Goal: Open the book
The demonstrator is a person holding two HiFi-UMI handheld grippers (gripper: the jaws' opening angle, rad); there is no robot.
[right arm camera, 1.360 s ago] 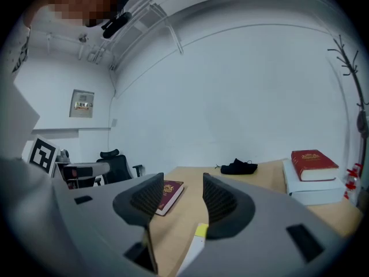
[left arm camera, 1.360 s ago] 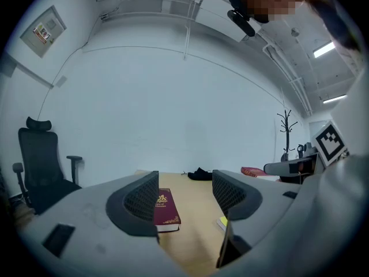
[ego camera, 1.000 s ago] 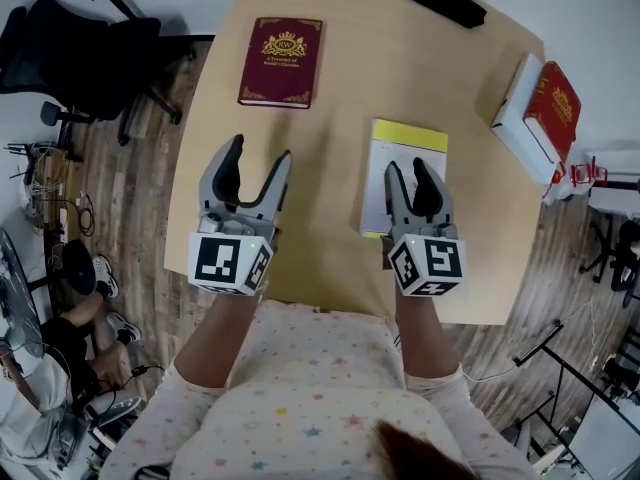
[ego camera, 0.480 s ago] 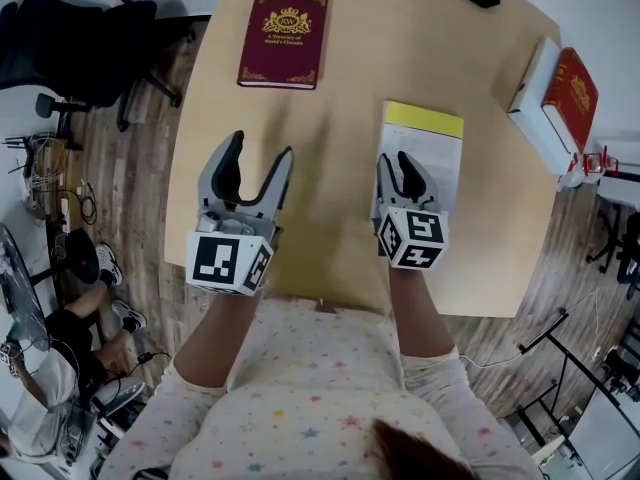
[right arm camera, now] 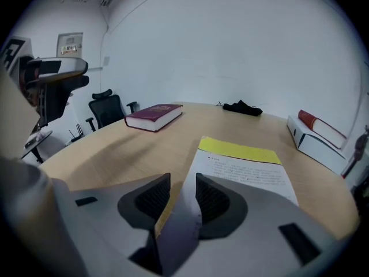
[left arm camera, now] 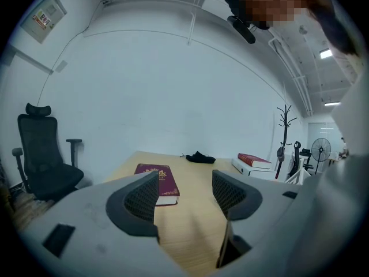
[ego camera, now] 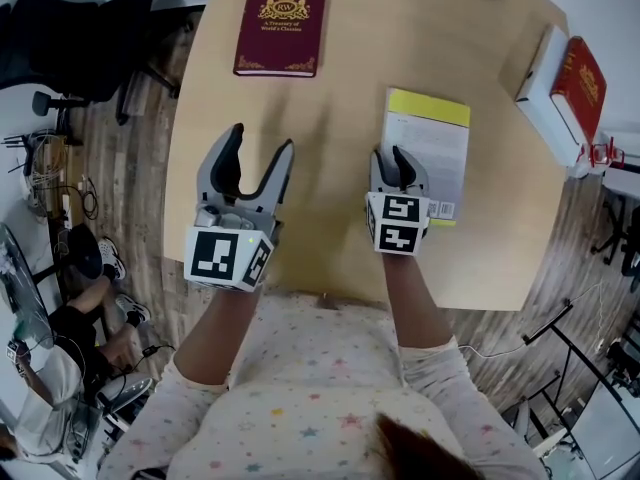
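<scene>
Grasping step. Right gripper (ego camera: pixel 390 156) (right arm camera: pixel 181 180) pinches the left cover edge of the white, yellow-banded paperback book (ego camera: pixel 435 158) (right arm camera: pixel 242 166), centre right on the wooden desk (ego camera: pixel 330 98); left gripper (ego camera: pixel 262 148) (left arm camera: pixel 184 183) hovers spread, empty. Next, probably: lift the cover over.

the head view is taken from above the person, facing steeply down. it is far enough off that the left gripper (ego camera: pixel 260 144), the right gripper (ego camera: pixel 389 156) and most of the table (ego camera: pixel 330 98) are taken in. the left gripper view is set low near the table's near edge, aimed almost level along the jaws toward a white wall. the right gripper view is held lower and closer, just over the yellow-banded book (ego camera: pixel 428 158). the maroon book (ego camera: pixel 281 26), the black bundle (left arm camera: pixel 200 157) and the white box (ego camera: pixel 545 98) are shared by all three views.
</scene>
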